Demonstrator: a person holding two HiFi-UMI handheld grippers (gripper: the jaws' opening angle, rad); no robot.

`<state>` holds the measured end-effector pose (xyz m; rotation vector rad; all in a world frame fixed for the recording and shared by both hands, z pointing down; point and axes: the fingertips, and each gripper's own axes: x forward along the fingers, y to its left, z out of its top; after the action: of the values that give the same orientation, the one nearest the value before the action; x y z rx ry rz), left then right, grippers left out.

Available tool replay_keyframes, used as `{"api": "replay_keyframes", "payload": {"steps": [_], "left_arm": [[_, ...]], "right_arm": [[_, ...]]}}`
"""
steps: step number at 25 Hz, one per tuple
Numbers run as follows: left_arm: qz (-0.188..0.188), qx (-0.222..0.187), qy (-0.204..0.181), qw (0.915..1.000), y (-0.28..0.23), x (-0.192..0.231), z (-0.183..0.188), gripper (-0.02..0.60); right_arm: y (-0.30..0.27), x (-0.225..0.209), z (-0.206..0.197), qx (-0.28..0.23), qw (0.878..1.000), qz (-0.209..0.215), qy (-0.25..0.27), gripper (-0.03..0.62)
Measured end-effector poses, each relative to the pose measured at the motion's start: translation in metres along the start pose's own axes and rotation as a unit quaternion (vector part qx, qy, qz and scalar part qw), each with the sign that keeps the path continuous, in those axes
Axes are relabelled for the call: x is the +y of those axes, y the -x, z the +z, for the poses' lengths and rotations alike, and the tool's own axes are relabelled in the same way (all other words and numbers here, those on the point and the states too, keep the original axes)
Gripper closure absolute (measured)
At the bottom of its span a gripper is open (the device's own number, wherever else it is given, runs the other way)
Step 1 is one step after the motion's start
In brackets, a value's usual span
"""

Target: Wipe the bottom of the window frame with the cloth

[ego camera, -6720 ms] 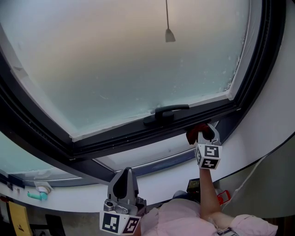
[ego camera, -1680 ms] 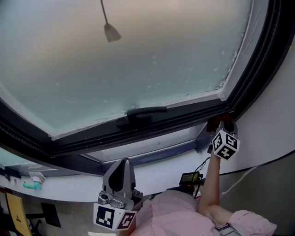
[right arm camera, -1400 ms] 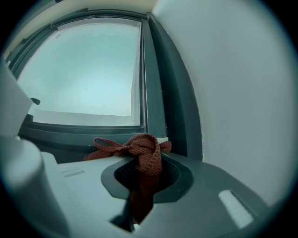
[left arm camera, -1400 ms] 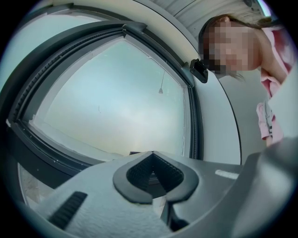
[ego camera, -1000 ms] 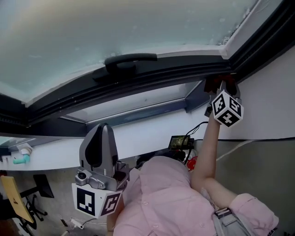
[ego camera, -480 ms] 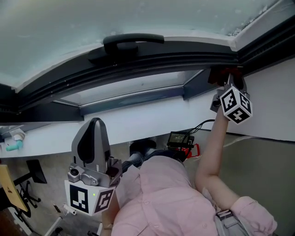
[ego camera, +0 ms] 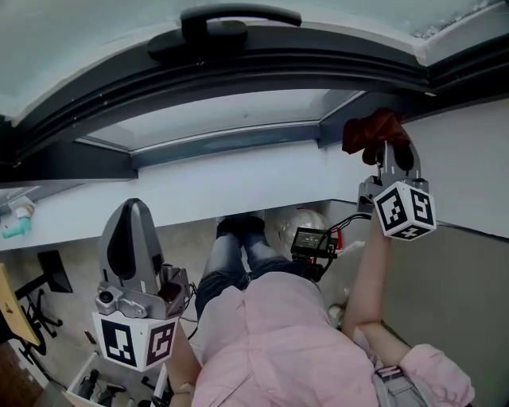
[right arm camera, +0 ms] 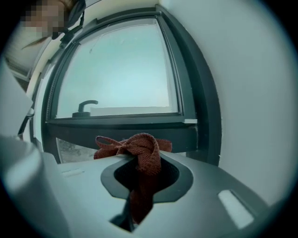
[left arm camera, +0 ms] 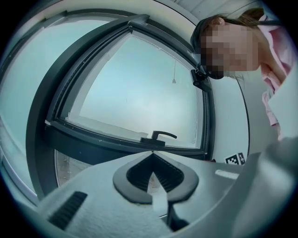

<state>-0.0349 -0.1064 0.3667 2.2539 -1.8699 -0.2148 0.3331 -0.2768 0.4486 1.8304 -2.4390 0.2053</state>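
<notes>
Just below the dark metal window frame (ego camera: 238,79), my right gripper (ego camera: 391,147) has dropped off the corner, clenched on the crumpled red cloth (ego camera: 371,131); the wipe looks finished. My left gripper (ego camera: 131,211) idles, pinched empty.

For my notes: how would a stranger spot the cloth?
Find the dark window frame. Near its lower right corner the right gripper is raised; the cloth is the crumpled dark red bundle in its fingers, among grey and black parts.

Open air below the window frame (ego camera: 238,73) (handle (ego camera: 238,17) proud above), white wall (ego camera: 471,159) close at right.
</notes>
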Motion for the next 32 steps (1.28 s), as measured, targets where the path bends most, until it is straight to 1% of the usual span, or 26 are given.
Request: {"api": "replay_keyframes", "payload": {"steps": [3,6,9,12,15,18,21,23,27,32], "left_arm": [[-0.01,0.004,0.005,0.9999,0.006,-0.003,-0.007,0.584],[-0.035,0.003,0.008,0.9993,0.011,-0.007,-0.009,0.584],[-0.06,-0.003,0.011,0.9981,0.02,-0.008,-0.002,0.584],[-0.086,-0.009,0.01,0.9962,0.036,-0.001,0.008,0.584],[-0.103,-0.011,-0.001,0.9946,0.058,0.016,0.018,0.584],[-0.108,-0.005,-0.01,0.9941,0.081,0.044,0.021,0.584],[-0.11,-0.004,-0.004,0.9939,0.103,0.069,0.022,0.584],[-0.111,-0.007,-0.001,0.9938,0.115,0.08,0.024,0.584],[-0.116,-0.012,0.012,0.9931,0.132,0.087,0.022,0.584],[-0.109,-0.016,0.016,0.9937,0.147,0.088,0.021,0.584]], "right_arm": [[0.011,0.036,0.003,-0.014,0.999,0.048,0.011,0.537],[0.022,0.07,0.01,-0.03,0.995,0.094,0.002,0.537],[0.04,0.103,0.013,-0.025,0.992,0.122,0.011,0.537],[0.06,0.137,0.015,-0.019,0.99,0.133,0.033,0.537],[0.081,0.173,0.017,-0.017,0.99,0.136,0.037,0.537],[0.104,0.212,0.014,-0.013,0.99,0.138,0.038,0.537],[0.122,0.248,0.013,-0.016,0.99,0.138,0.036,0.537],[0.132,0.269,0.011,-0.013,0.989,0.144,0.046,0.537],[0.152,0.294,0.005,0.003,0.986,0.148,0.074,0.536],[0.164,0.309,0.003,0.004,0.984,0.166,0.068,0.531]]}}
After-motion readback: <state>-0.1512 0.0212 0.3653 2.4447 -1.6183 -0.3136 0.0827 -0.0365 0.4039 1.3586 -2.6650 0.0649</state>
